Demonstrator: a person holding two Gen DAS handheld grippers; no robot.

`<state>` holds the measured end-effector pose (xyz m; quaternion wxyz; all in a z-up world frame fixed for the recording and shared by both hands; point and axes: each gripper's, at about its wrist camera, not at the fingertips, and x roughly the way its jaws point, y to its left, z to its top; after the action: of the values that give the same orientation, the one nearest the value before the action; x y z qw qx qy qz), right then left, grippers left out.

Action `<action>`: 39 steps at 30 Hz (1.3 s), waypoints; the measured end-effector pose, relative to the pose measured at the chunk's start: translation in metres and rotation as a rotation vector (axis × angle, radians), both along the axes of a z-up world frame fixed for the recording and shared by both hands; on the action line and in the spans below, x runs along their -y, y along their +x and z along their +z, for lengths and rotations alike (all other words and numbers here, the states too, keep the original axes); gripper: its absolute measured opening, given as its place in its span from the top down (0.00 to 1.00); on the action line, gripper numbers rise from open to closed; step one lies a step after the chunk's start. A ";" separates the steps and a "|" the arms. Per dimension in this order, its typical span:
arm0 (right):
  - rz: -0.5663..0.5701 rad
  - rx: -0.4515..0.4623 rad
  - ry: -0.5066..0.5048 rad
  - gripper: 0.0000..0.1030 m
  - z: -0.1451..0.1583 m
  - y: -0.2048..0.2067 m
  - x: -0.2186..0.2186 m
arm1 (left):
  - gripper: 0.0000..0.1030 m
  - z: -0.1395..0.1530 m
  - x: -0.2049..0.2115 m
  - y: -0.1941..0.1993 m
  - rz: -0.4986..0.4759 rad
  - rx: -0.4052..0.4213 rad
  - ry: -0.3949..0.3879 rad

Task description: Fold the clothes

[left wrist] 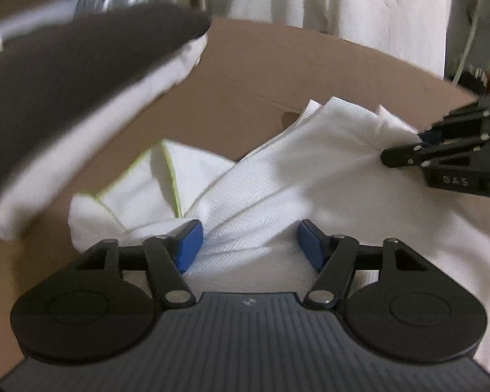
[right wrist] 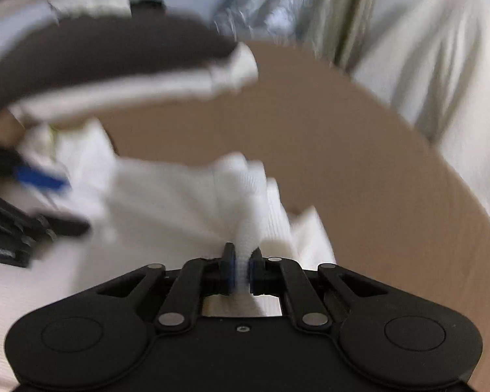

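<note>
Left wrist view: a white garment (left wrist: 277,176) lies bunched on a brown desk (left wrist: 251,65), and every place below is given from this garment.
Garment detail: a yellow-green trimmed edge (left wrist: 170,176) shows at its left end, folded over on itself.
Left claw: the left claw (left wrist: 248,245) sits at the garment's near edge, blue pads (left wrist: 189,245) spread apart, cloth lying between them; the left pad touches a fold, the right pad stands clear of the cloth, so nothing is pinched.
Right claw, same view: it reaches in from the garment's right side, its tips meeting a raised corner of the cloth.
Right wrist view: the right claw (right wrist: 241,266) is clamped on a narrow ridge of the white garment (right wrist: 166,196), which rises from between its fingers; the picture is blurred.
Left claw, right wrist view: a smeared blue pad and black linkage appear at the garment's left side.
Beyond the garment: a dark item stacked on a white one (left wrist: 91,98) sits on the desk, up and to the left.
Backdrop: pale hanging fabric (left wrist: 359,6) stands behind the desk, past the garment's far edge.
</note>
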<state>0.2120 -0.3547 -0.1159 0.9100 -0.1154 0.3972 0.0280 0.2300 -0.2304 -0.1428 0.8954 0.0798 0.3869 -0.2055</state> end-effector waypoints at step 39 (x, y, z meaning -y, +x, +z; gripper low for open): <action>-0.645 0.119 0.342 0.54 0.006 -0.180 0.065 | 0.32 0.003 0.003 0.000 0.039 -0.046 0.008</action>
<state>0.0315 -0.4192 -0.1100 0.8997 0.1681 0.3491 -0.2009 0.2300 -0.2337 -0.1395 0.8896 0.0710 0.4098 -0.1885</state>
